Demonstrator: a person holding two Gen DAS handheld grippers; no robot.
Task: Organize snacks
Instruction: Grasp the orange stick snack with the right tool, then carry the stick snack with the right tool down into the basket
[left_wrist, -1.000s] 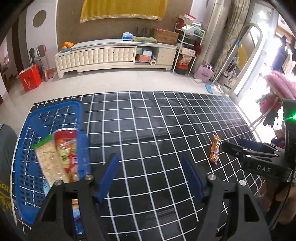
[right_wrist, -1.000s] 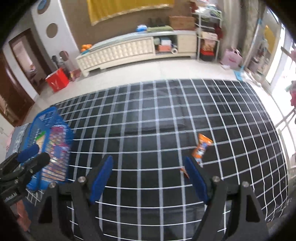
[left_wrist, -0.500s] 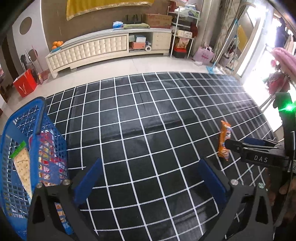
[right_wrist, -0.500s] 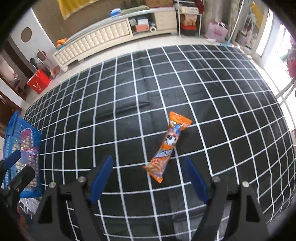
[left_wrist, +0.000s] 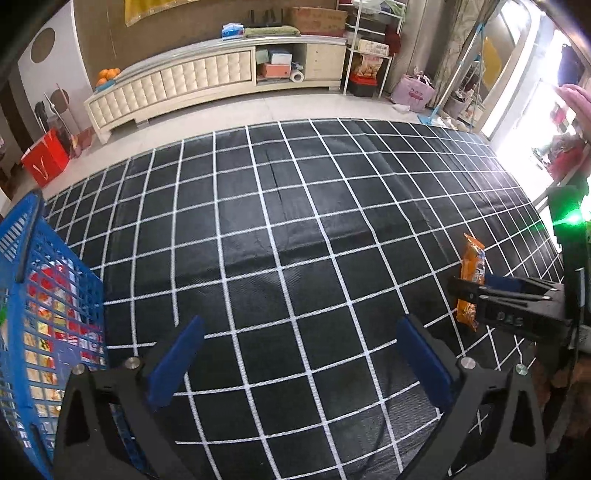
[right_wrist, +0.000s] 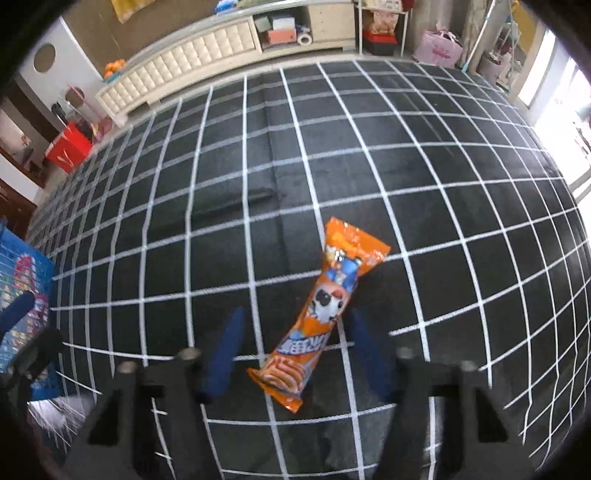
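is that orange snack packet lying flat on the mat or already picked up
Lying flat. The orange snack packet rests on the grid mat between the closing right gripper jaws, which don't touch it.

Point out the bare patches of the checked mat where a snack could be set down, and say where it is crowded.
The black white-gridded mat lies bare across its middle, from the blue plastic basket to the orange snack packet, and on to its far edge by the cream cabinet. Crowded: the basket, full of snack packs, and the packet's spot, where the right gripper is closing astride it.
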